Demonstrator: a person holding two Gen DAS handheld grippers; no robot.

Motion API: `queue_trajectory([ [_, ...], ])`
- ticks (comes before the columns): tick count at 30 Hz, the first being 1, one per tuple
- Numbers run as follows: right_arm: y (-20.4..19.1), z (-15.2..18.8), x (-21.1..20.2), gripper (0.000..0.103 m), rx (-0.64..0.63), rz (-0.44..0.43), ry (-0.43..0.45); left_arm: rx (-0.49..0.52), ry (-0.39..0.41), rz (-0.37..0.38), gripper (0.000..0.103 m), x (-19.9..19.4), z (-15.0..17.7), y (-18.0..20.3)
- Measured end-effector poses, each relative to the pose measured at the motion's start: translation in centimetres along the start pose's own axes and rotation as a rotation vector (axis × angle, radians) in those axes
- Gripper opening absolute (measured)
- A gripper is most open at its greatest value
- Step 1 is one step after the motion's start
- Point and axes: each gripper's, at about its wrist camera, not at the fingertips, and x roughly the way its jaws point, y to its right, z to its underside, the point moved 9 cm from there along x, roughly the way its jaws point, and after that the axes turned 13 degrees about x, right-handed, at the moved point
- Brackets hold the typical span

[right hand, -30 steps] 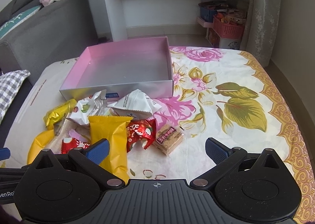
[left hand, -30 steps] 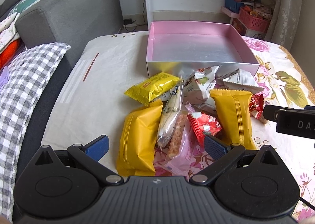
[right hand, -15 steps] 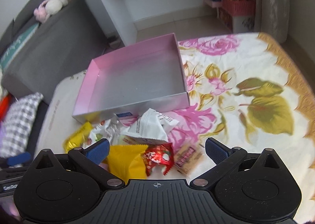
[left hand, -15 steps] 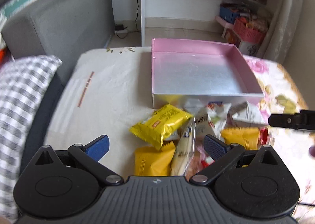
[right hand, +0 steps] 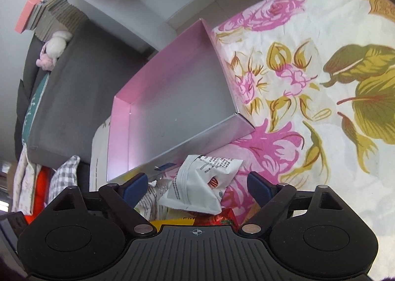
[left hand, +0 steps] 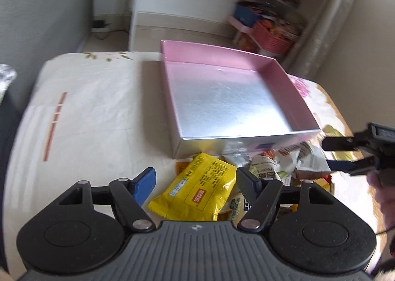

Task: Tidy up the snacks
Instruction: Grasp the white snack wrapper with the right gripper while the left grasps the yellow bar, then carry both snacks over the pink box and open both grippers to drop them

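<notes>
Hovering jaws astride yellow packet (left hand: 197, 189)

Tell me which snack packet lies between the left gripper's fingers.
The bright yellow packet with the orange label, lying flat between the left gripper, whose jaws have just been closing. The white packets beside it lie outside the fingers.

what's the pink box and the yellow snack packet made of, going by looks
Pink box: probably card lined with shiny foil paper; thin straight walls with sharp folded corners, a silvery floor with a soft glare, and pink walls with a sheen.

Yellow snack packet: glossy plastic film, by the look of it; it wrinkles, catches light and has a crimped zigzag end seal.
</notes>
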Motion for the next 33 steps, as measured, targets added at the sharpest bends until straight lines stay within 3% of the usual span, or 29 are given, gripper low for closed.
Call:
queue_trajectory([
  [6,0.8,-0.2,1.6,0.073,0.024,-0.001,-0.027,0.047,-0.046,0.055,0.066,1.1,0.4,0.6],
  [14,0.5,0.5,2.2,0.066,0.011,-0.002,-0.047,0.080,-0.109,0.016,0.062,1.8,1.3,0.4],
  [19,0.2,0.9,2.2,0.066,0.060,-0.055,-0.083,0.080,-0.161,-0.013,0.056,2.0,1.8,0.0],
  [27,0.2,1.0,2.4,0.049,0.037,-0.037,-0.062,0.038,-0.145,-0.040,0.046,1.3,1.6,-0.3],
  [33,0.2,0.7,1.9,0.044,0.050,-0.047,-0.047,0.011,-0.140,-0.068,0.043,1.0,1.5,-0.1],
])
